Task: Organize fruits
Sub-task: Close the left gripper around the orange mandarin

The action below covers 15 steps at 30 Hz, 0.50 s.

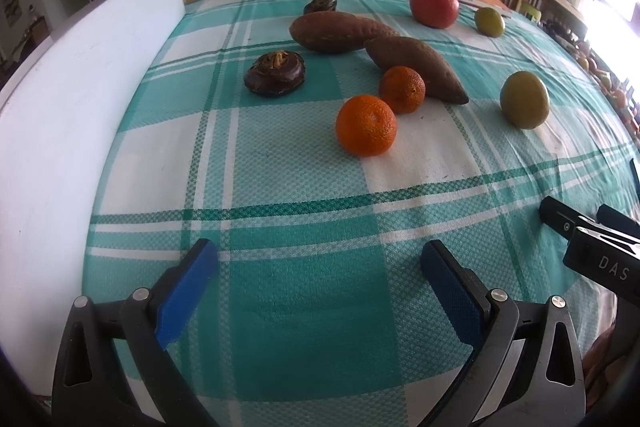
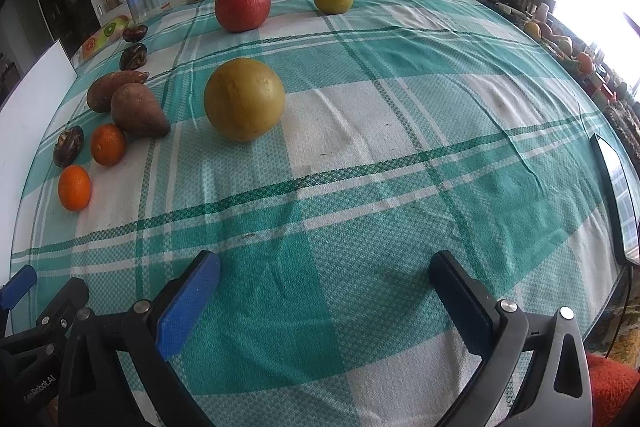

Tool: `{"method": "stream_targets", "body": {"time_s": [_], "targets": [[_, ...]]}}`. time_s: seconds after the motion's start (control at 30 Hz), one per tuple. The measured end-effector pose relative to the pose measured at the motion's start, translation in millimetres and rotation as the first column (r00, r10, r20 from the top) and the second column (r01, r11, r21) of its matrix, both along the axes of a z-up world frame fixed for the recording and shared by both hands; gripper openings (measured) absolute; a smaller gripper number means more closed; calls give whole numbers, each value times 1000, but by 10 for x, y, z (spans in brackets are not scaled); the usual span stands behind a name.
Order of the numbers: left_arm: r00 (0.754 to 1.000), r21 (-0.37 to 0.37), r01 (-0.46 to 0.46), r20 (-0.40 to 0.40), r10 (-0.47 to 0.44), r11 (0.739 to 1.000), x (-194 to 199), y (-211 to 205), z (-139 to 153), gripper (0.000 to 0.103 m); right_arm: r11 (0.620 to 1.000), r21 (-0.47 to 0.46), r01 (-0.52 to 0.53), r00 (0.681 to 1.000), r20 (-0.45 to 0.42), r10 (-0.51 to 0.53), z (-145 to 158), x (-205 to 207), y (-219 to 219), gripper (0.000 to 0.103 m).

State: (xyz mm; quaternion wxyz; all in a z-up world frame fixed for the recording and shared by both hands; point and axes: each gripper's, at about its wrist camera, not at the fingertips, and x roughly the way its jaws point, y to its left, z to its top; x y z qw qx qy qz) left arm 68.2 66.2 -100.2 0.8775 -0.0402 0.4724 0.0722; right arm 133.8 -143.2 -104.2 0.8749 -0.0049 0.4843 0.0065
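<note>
Two oranges (image 1: 366, 125) touching | sweet potato (image 1: 416, 69) just behind

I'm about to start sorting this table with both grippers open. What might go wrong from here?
1. The far tangerine sits against a sweet potato; gripping either may nudge the other.
2. The round yellow-green fruit stands alone on the cloth and might roll if a finger clips it.
3. The left hand-held gripper and right hand-held gripper are close together and may collide reaching across.
</note>
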Motion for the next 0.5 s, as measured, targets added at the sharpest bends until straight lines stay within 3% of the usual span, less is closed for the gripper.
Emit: {"method": "stream_targets", "body": {"time_s": [0.27,0.5], "targets": [[999,-8,34,-5,-34,999,-4,13,6,102,1000,1,1,1000,6,-1,-3,-13,-4,103],[993,-48,116,-32,-118,992,-26,138,44,102,1000,2,5,1000,8,-5,-5,-20,-6,103]]}}
